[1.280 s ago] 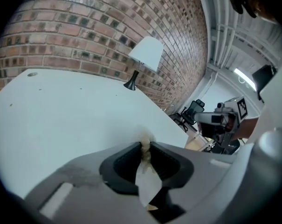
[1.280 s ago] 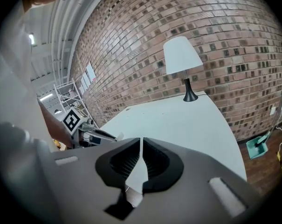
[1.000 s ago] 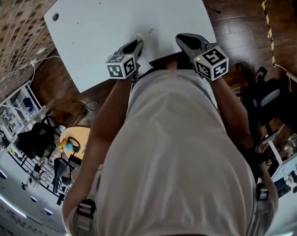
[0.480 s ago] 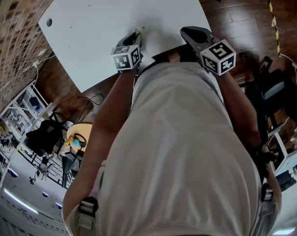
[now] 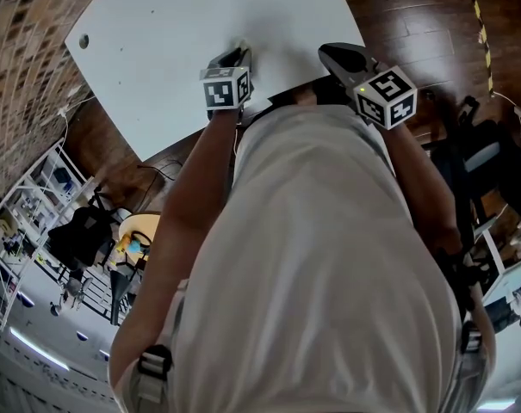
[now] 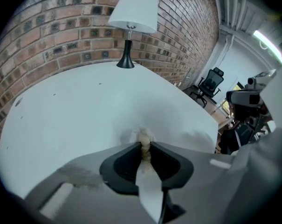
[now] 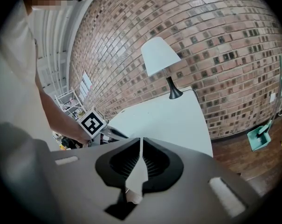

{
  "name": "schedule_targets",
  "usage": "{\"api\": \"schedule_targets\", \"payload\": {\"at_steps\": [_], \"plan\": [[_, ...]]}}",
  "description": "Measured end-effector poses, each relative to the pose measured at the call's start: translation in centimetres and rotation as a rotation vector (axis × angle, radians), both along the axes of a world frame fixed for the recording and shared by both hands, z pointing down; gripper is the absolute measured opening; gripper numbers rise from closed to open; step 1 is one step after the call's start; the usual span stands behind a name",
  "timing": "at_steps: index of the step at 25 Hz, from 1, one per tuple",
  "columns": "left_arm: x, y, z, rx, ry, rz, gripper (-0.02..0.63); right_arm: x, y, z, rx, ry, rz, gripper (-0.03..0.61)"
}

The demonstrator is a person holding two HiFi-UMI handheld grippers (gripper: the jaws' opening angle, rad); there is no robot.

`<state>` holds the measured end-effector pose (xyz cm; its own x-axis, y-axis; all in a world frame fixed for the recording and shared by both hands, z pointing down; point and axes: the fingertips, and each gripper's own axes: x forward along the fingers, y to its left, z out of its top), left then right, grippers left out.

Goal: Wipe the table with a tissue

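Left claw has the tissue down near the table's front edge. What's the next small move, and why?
Probably sweep the left claw forward across the table, toward the lamp. Its jaws, which have just closed a little tighter, pinch the tissue, whose crumpled tip seems to touch the white top, and most of the surface lies ahead of it.

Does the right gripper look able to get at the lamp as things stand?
Probably yes: only bare table lies between the right gripper and the lamp, though it stands at the far edge.
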<state>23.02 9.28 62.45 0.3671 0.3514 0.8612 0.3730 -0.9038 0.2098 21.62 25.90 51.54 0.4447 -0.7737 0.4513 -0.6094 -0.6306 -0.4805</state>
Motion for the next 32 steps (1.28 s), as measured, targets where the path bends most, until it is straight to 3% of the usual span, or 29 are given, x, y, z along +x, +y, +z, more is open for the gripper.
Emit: {"api": "schedule_targets", "payload": {"at_steps": [7, 13, 17, 20, 26, 32], "plan": [[0.2, 1.0, -0.3, 0.092, -0.144, 0.187, 0.067, 0.2, 0.3, -0.1, 0.006, 0.007, -0.022, 0.025], [-1.0, 1.7, -0.4, 0.007, -0.160, 0.087, 0.063, 0.4, 0.0, -0.2, 0.004, 0.014, -0.047, 0.025], [-1.4, -1.0, -1.9, -0.020, -0.012, -0.108, 0.064, 0.9, -0.2, -0.5, 0.008, 0.020, -0.058, 0.025], [-2.7, -4.6, -2.4, 0.008, 0.030, -0.233, 0.064, 1.0, -0.5, -0.5, 0.007, 0.024, -0.075, 0.025], [-4.2, -7.2, -0.4, 0.039, 0.024, -0.316, 0.066, 0.5, -1.4, -0.4, 0.012, 0.021, -0.100, 0.025], [-2.2, -5.3, -0.5, 0.041, 0.059, -0.304, 0.064, 0.2, -0.4, -0.1, 0.001, 0.013, -0.087, 0.025]]}}
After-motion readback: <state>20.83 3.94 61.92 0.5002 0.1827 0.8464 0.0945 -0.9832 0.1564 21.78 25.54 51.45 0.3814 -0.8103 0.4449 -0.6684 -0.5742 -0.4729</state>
